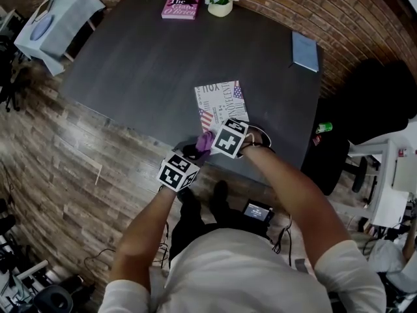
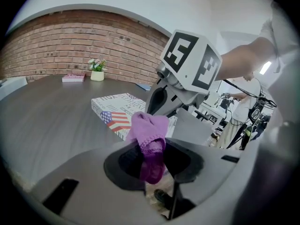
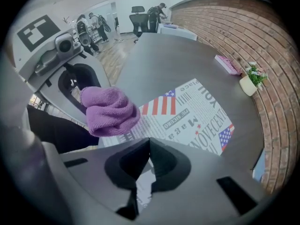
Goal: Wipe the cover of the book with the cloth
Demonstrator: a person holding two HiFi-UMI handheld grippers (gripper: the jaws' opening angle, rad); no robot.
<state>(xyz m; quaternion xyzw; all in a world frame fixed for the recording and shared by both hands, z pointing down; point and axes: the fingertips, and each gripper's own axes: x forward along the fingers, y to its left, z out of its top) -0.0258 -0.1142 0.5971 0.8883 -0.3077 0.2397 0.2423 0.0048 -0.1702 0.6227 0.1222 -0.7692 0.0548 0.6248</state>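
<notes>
At the near edge of the dark tabletop (image 1: 143, 64) lies the book (image 1: 220, 100), cover up, printed with flags and newsprint lettering. In the head view its near end is covered by the right tool's marker cube and by the cloth (image 2: 149, 128). The left tool (image 2: 152, 148) is clamped on this purple cloth. One bunched end stands out ahead of the jaws, and the other end hangs down into the dark hollow between them, hard to make out. The bunch sits over the book's near corner, but no view shows whether it touches the cover. The right tool (image 3: 149, 140) points steeply down over the book with its jaws together and nothing between them. Its tips are cut off from sight, so contact with the cover cannot be told.
</notes>
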